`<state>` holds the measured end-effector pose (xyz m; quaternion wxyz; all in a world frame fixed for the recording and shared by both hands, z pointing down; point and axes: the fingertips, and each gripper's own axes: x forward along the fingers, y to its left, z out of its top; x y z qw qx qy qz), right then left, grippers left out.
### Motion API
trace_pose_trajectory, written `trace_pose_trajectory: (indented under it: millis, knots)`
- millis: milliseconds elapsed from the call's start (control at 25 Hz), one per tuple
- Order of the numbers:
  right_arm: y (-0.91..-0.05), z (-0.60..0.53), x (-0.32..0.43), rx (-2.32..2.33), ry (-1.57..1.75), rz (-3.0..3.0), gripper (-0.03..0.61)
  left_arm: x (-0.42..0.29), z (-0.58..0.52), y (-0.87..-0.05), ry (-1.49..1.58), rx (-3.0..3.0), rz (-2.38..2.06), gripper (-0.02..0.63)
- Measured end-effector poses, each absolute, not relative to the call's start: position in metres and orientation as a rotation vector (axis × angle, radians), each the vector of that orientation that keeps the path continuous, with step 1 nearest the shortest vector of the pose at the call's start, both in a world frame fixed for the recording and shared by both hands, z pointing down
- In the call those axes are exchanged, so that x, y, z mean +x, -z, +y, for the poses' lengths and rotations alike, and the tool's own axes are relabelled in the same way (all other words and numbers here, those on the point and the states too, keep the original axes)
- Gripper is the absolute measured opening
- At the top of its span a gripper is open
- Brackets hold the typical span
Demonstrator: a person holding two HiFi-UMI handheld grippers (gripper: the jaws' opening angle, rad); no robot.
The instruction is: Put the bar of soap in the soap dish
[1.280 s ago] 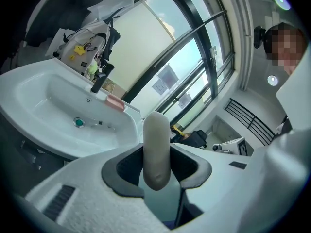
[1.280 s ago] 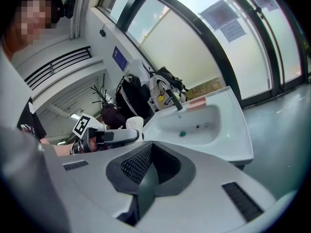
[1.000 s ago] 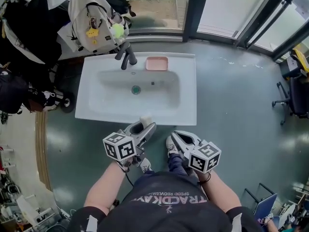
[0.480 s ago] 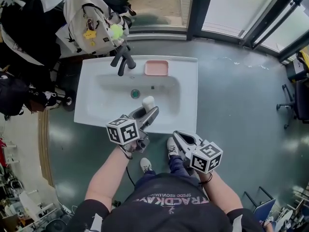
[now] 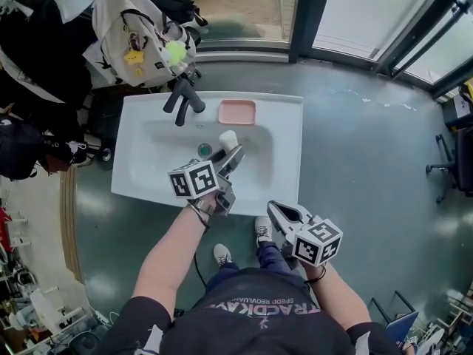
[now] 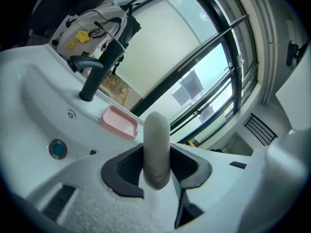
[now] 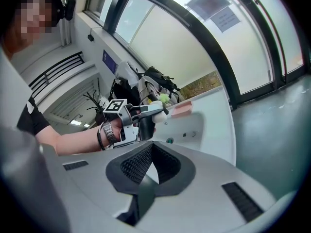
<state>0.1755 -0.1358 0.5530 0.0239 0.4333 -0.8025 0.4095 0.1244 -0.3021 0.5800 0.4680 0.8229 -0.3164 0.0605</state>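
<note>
My left gripper (image 5: 230, 152) is shut on a white bar of soap (image 5: 228, 139), held on edge over the basin of the white sink (image 5: 284, 161). In the left gripper view the soap (image 6: 157, 148) stands upright between the dark pads. The pink soap dish (image 5: 237, 112) sits on the sink's back rim, just beyond the soap and apart from it; the dish (image 6: 119, 122) looks empty. My right gripper (image 5: 279, 211) hangs below the sink's front edge over the floor, shut with nothing in it (image 7: 151, 160).
A dark tap (image 5: 182, 95) stands at the sink's back, left of the dish. The drain (image 5: 205, 151) lies left of the soap. A white backpack (image 5: 140, 35) and dark bags crowd the back left. Glass doors run along the far side.
My left gripper has carried the soap forward from the sink's front edge, over the basin, towards the pink dish. The right gripper has stayed about where it was.
</note>
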Motion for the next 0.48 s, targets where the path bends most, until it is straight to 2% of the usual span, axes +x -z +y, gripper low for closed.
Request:
trace_pose_trajectory:
  millis: [480]
  knots:
    - [-0.574, -0.244, 0.203, 1.405, -1.146, -2.391, 0.009, 0.148, -0.351, -0.612, -0.226, 1.963, -0.916, 0.163]
